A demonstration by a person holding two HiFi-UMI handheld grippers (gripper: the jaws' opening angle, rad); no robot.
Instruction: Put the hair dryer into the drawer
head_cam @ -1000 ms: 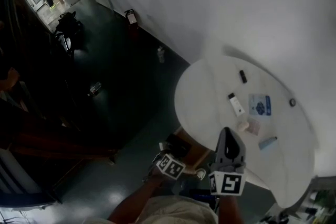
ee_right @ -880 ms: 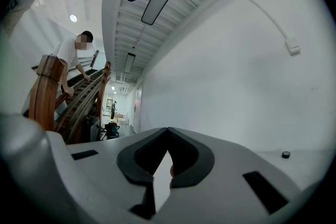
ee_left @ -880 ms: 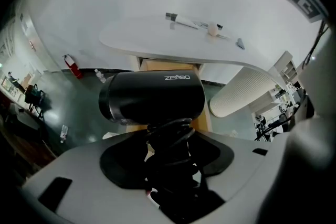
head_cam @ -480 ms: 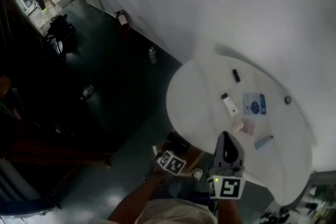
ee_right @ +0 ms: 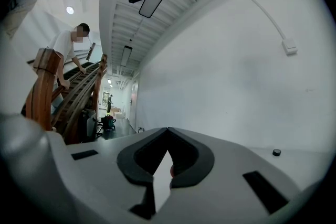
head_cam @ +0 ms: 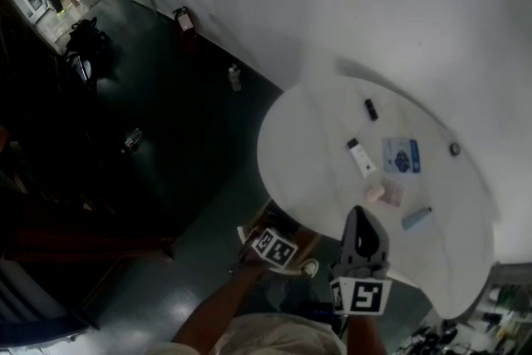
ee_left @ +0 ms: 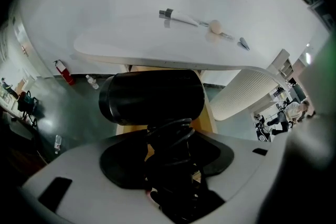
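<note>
Carry step: we're bringing the hair dryer (ee_left: 152,97) to the drawer, and it isn't stowed yet.

Left gripper (head_cam: 274,248) sits low centre in the head view, pointing steeply down. Its own view shows the jaws wide and clamped on the dryer's handle, with the cord (ee_left: 169,134) wound round it. The black barrel lies crosswise just above the jaws.

Behind the dryer, under the table (ee_left: 131,44) edge, is a wooden unit (ee_left: 209,115). We take that for the drawer housing. No view shows whether the drawer is open or what's in it.

Right gripper (head_cam: 362,233) is just right of the left one, held roughly level. Its jaws are closed tip to tip with nothing between them.

Right half of the head view: only small things lie loose on the table, among them a white stick (head_cam: 361,158), a blue-and-white packet (head_cam: 399,155) and a blue tube (head_cam: 416,217). None is in a container.

Next move, our call: if the drawer is shut, the free right gripper has to pull it out. Then lower the dryer in barrel-flat, keep the cord inside the rim, and release.
</note>
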